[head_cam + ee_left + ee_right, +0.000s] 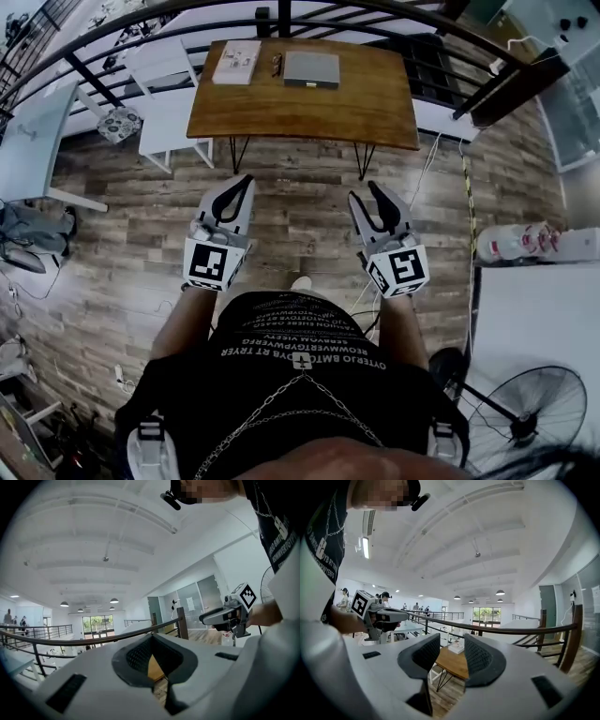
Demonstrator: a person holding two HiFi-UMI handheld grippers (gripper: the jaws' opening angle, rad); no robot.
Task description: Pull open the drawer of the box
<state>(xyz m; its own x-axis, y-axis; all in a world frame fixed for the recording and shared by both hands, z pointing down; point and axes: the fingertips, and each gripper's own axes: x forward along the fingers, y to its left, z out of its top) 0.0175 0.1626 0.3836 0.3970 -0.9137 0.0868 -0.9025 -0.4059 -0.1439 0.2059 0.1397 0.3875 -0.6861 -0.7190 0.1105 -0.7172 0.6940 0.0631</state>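
A wooden table [309, 108] stands ahead of me on the plank floor. On its far side lie a flat grey box [311, 68] and a white box [236, 62], with a small dark item [277, 65] between them. No drawer shows from here. Both grippers hang in the air well short of the table. My left gripper [246, 180] has its tips together and holds nothing; in its own view, the left gripper [151, 637], a sliver of table [154, 667] shows behind the pads. My right gripper [366, 192] is open and empty; its own view, the right gripper [451, 641], frames the table [452, 663].
A dark railing [281, 19] runs behind the table. White tables and a white chair [169, 94] stand at the left, a white counter [534, 309] at the right, and a floor fan [530, 422] at the lower right. Cables [466, 197] trail across the floor.
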